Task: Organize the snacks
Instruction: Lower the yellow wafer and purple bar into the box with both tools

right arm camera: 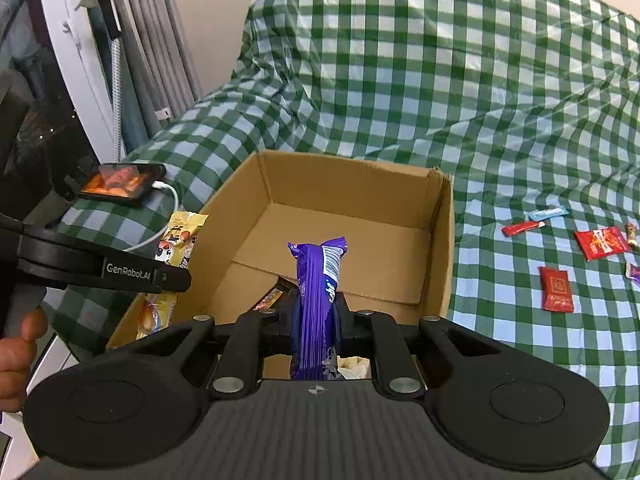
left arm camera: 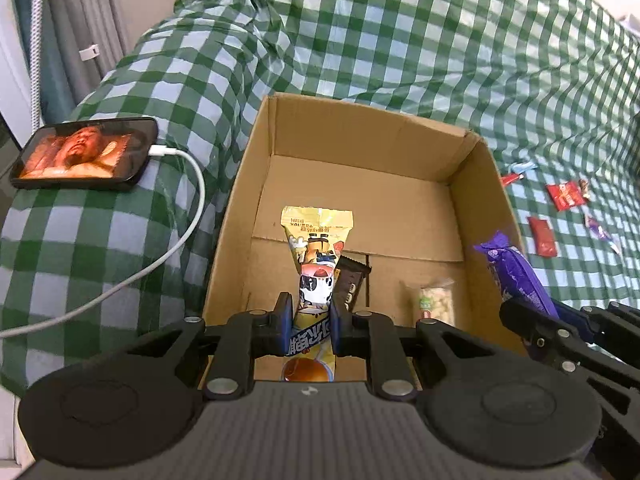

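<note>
An open cardboard box [left arm camera: 480, 184] [right arm camera: 442, 232] stands on the green checked cover. My left gripper [left arm camera: 311, 316] is shut on a yellow cartoon snack packet [left arm camera: 316, 256], held over the box's near left part; the same yellow packet [right arm camera: 178, 248] shows at the box's left rim in the right wrist view. My right gripper [right arm camera: 318, 316] is shut on a purple wrapped bar [right arm camera: 318, 288], above the box's near edge; that purple bar [left arm camera: 516, 272] juts up at the box's right wall. On the box floor lie a dark brown bar [left arm camera: 352, 284] and a clear bag of pale nuts [left arm camera: 434, 300].
Loose snacks lie on the cover right of the box: red packets [right arm camera: 556, 288] [right arm camera: 600, 242], a red stick [right arm camera: 520, 229], a blue stick [right arm camera: 548, 213]. A phone [left arm camera: 86, 154] on a white charging cable [left arm camera: 192, 216] rests left of the box. A person's hand [right arm camera: 16, 360] holds the left gripper.
</note>
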